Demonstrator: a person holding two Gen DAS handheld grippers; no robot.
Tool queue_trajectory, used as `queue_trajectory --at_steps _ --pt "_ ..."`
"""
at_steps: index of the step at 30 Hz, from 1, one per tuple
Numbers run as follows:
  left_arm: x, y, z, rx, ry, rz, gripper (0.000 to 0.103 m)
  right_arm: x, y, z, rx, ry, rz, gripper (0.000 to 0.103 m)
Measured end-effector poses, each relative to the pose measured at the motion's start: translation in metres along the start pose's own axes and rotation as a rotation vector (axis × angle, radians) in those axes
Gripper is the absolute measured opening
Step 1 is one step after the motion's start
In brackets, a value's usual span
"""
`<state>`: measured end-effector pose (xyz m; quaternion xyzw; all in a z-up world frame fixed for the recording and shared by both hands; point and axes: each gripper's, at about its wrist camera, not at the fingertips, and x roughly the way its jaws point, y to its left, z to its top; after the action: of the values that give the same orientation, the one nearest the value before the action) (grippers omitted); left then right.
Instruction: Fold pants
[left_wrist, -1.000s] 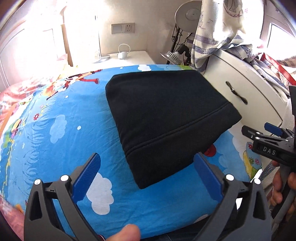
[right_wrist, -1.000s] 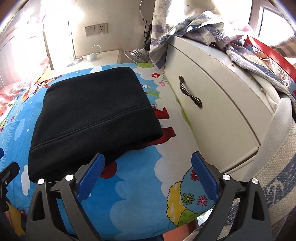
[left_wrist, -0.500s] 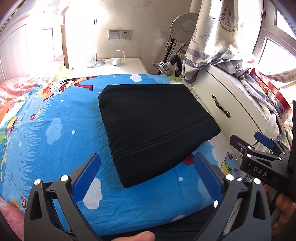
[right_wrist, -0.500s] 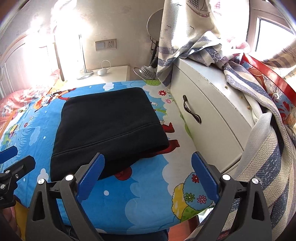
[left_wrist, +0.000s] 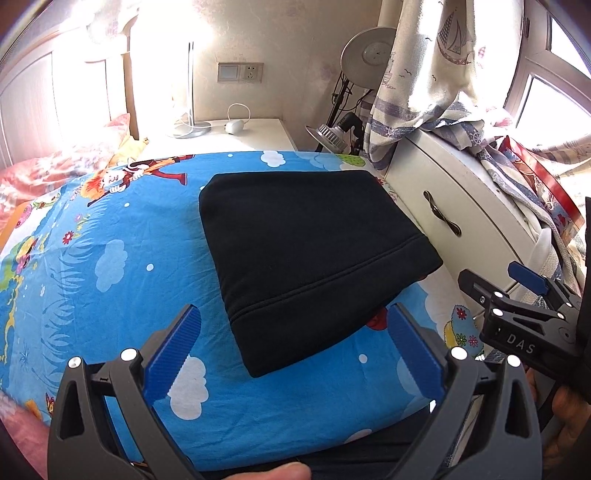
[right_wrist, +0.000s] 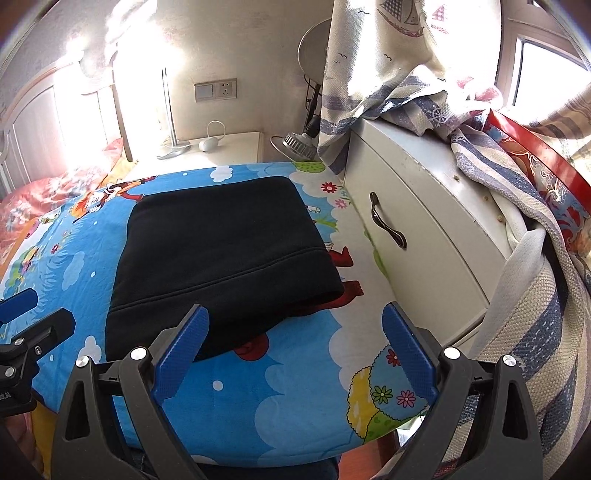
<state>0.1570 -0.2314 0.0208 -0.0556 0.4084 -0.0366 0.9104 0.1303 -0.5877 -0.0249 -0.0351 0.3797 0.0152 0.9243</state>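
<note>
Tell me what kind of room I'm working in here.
Most likely a bedroom. The folded black pants lie on a bed with a cartoon-print blue sheet, a white nightstand stands at its head, and a curtain hangs by the window.

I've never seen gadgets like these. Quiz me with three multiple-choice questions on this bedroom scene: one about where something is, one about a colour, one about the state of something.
1. Where do the pants lie?
A. on the blue cartoon bedsheet
B. on top of the white cabinet
C. on the floor

2. What colour are the pants?
A. red
B. black
C. white

3. How do the left gripper and the right gripper stand?
A. both shut on the pants
B. one shut, one open
C. both open, holding nothing

Answers:
1. A: the sheet shows around the garment in both views, with the cabinet off to one side.
2. B: the fabric is plain black in both views.
3. C: each pair of blue pads is spread wide with nothing between them, and the pants lie folded in a neat block.
</note>
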Motion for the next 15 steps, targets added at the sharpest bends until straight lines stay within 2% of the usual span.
queue_trajectory --at_steps 15 --pt "0.0 -0.0002 -0.0001 0.0 0.0 0.0 0.101 -0.0035 0.0027 0.002 0.0 -0.003 0.02 0.091"
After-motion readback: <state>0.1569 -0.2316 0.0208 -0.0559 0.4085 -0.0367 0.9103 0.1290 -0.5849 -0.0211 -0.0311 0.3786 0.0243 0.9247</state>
